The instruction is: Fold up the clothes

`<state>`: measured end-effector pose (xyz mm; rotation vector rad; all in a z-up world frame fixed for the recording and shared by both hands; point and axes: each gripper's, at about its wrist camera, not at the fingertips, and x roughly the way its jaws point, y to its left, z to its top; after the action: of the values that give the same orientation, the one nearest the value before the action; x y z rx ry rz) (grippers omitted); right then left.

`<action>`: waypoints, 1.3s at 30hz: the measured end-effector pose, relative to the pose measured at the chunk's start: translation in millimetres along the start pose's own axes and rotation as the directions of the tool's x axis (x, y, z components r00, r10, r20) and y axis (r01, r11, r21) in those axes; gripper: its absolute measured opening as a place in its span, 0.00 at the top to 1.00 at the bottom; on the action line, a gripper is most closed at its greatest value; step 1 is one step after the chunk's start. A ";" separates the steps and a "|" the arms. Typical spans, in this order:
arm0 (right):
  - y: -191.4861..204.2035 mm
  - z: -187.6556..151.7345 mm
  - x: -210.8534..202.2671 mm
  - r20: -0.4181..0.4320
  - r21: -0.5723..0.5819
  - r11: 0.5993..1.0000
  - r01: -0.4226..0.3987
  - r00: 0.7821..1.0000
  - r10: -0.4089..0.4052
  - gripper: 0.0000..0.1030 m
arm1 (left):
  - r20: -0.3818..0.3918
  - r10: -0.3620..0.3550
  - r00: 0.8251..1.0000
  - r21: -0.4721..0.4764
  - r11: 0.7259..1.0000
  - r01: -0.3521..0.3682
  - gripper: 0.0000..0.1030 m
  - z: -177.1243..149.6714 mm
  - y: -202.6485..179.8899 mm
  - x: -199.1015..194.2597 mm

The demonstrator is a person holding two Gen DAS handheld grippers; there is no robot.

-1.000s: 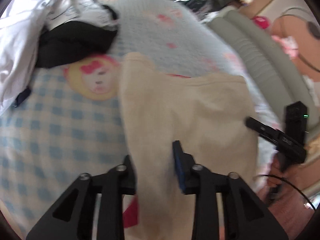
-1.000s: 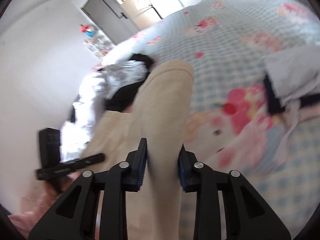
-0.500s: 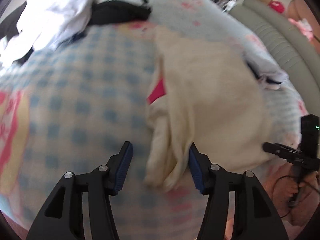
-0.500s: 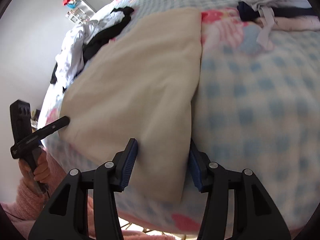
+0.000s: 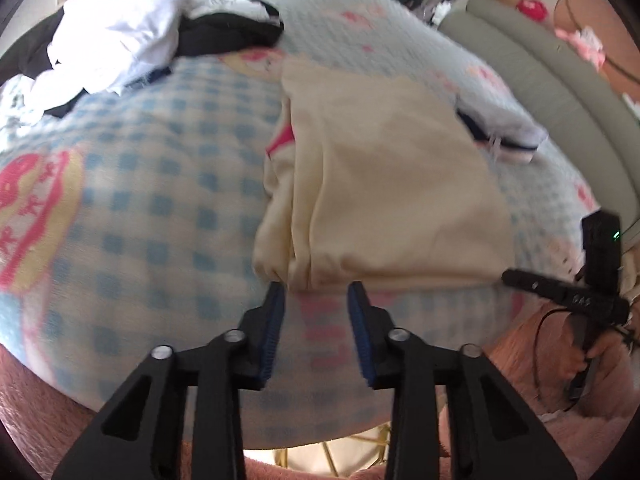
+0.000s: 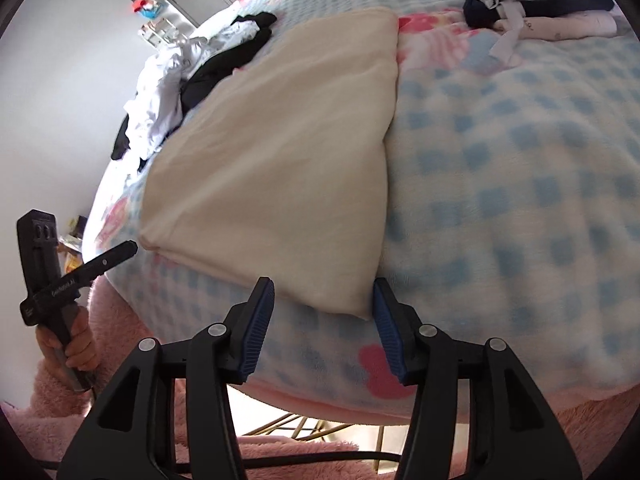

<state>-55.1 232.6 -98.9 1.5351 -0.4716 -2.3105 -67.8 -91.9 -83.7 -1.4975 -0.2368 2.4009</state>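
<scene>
A cream garment (image 5: 384,184) (image 6: 280,152) lies flat on the blue checked blanket (image 5: 152,184) (image 6: 520,184), its left edge bunched in folds. My left gripper (image 5: 316,300) is open just short of the garment's near left corner, holding nothing. My right gripper (image 6: 322,300) is open at the near right corner, the cloth's tip just ahead of its fingers. Each gripper shows in the other's view, the right one (image 5: 568,292) and the left one (image 6: 76,272), held in a hand with a pink fleece sleeve.
A heap of white and black clothes (image 5: 132,32) (image 6: 188,80) lies at the far left of the bed. Folded dark and pale clothes (image 6: 540,4) (image 5: 500,128) sit at the far right. A grey padded headboard (image 5: 560,92) borders the bed. The blanket's near edge (image 6: 360,396) drops off below the grippers.
Both grippers lowered the cream garment onto the bed, let go of it, and pulled back toward the near edge. The garment now lies spread flat.
</scene>
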 end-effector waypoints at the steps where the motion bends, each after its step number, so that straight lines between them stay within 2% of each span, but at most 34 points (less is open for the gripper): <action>1: 1.3 -1.2 3.9 -0.006 -0.006 1.000 0.013 1.000 -0.013 0.49 | -0.016 0.024 1.000 0.004 1.000 -0.024 0.72 -0.7 -0.4 7.9; 3: 0.2 -2.7 5.8 -0.001 0.004 1.000 0.016 1.000 -0.016 0.49 | -0.022 0.120 0.992 0.003 0.993 -0.120 0.75 3.5 0.4 17.3; 4: -1.3 -3.1 6.3 0.003 0.013 1.000 0.020 1.000 -0.020 0.49 | -0.005 0.142 0.990 -0.014 0.990 -0.142 0.75 5.8 3.3 13.1; 6: -3.6 -4.7 6.0 0.010 0.031 0.999 0.034 0.999 -0.034 0.58 | 0.030 0.185 0.982 -0.048 0.982 -0.183 0.75 10.3 9.1 4.5; 7: -4.4 -6.0 5.0 0.012 0.039 0.998 0.045 0.999 -0.046 0.58 | 0.054 0.208 0.977 -0.069 0.977 -0.204 0.75 11.1 13.6 -2.6; 8: -5.2 -7.2 4.0 0.014 0.048 0.997 0.056 0.998 -0.057 0.58 | 0.051 0.152 0.987 -0.104 0.984 -0.146 0.72 10.0 20.3 -5.7; 10: -10.5 -11.1 -3.4 0.036 0.075 0.997 0.024 0.999 -0.027 0.57 | 0.052 0.038 0.998 -0.174 0.984 -0.028 0.69 7.9 33.6 -11.9; 11: -13.1 -13.6 -4.9 0.040 0.088 0.996 -0.004 0.999 0.000 0.56 | 0.037 -0.031 0.999 -0.202 0.979 0.038 0.66 5.3 37.2 -10.0; 12: -15.5 -15.0 -6.2 0.040 0.100 0.995 -0.028 0.999 0.024 0.53 | 0.039 -0.071 0.997 -0.218 0.973 0.078 0.63 2.5 38.0 -9.4; 13: -16.7 -15.3 -5.3 0.041 0.111 0.992 -0.056 0.998 0.051 0.51 | 0.042 -0.110 0.993 -0.233 0.965 0.117 0.56 -0.4 38.8 -8.7; 14: -17.8 -15.5 -4.3 0.042 0.122 0.989 -0.084 0.996 0.079 0.49 | 0.037 -0.177 0.984 -0.250 0.951 0.180 0.48 -3.0 39.1 -5.7; 16: -14.2 -17.8 -3.1 0.042 0.117 0.988 -0.106 0.994 0.101 0.48 | 0.031 -0.308 0.951 -0.284 0.909 0.304 0.36 -8.1 39.6 0.4; 17: -11.4 -19.1 -2.3 0.039 0.107 0.988 -0.112 0.993 0.108 0.42 | 0.002 -0.373 0.928 -0.300 0.885 0.356 0.34 -10.9 35.2 7.6; 18: -6.9 -19.6 2.0 0.033 0.096 0.990 -0.103 0.994 0.101 0.38 | -0.017 -0.391 0.920 -0.300 0.880 0.368 0.34 -13.7 28.6 12.6; 20: -0.2 -19.6 9.1 0.023 0.083 0.993 -0.089 0.996 0.087 0.37 | -0.027 -0.306 0.952 -0.237 0.927 0.292 0.34 -13.1 12.7 20.3; 22: 3.4 -17.6 12.0 0.025 0.082 0.993 -0.086 0.996 0.084 0.37 | 0.007 -0.331 0.944 -0.272 0.907 0.321 0.34 -5.7 14.6 25.6; 24: 5.2 -15.5 6.7 0.055 0.086 0.987 -0.135 0.990 0.131 0.40 | 0.043 -0.355 0.934 -0.305 0.885 0.350 0.34 1.7 16.5 30.8; 26: 7.2 -12.3 1.4 0.089 0.095 0.976 -0.194 0.979 0.186 0.44 | 0.121 -0.411 0.903 -0.347 0.835 0.427 0.34 4.0 21.1 24.8; 28: 5.5 -9.4 -4.5 0.136 0.119 0.964 -0.240 0.965 0.223 0.44 | 0.118 -0.395 0.911 -0.354 0.841 0.410 0.34 3.5 17.1 31.5; 30: -2.6 -8.7 -4.4 0.164 0.158 0.960 -0.233 0.964 0.207 0.44 | 0.114 -0.378 0.919 -0.360 0.846 0.393 0.34 2.9 13.0 38.2; 31: -8.0 -8.0 0.5 0.157 0.192 0.961 -0.197 0.973 0.168 0.43 | 0.113 -0.369 0.922 -0.364 0.849 0.384 0.35 2.6 11.0 41.5; 34: -25.1 -9.1 21.3 0.129 0.272 0.946 -0.178 0.981 0.147 0.42 | 0.118 -0.348 0.930 -0.362 0.857 0.367 0.38 6.7 4.9 48.9; 35: -26.2 -8.9 21.4 0.137 0.280 0.942 -0.187 0.979 0.153 0.42 | 0.140 -0.329 0.934 -0.363 0.860 0.358 0.43 10.3 5.6 47.1; 37: -22.4 -6.7 18.8 0.152 0.265 0.940 -0.215 0.972 0.179 0.41 | 0.169 -0.298 0.939 -0.377 0.861 0.341 0.44 18.0 6.6 46.6; 39: -12.3 -2.4 14.0 0.160 0.219 0.943 -0.251 0.962 0.219 0.41 | 0.162 -0.286 0.944 -0.372 0.869 0.327 0.44 22.7 2.9 53.2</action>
<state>-59.0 237.2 -116.8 1.3404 -0.9453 -2.2393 -110.5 -76.3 -119.5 -1.3583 -0.9611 2.2542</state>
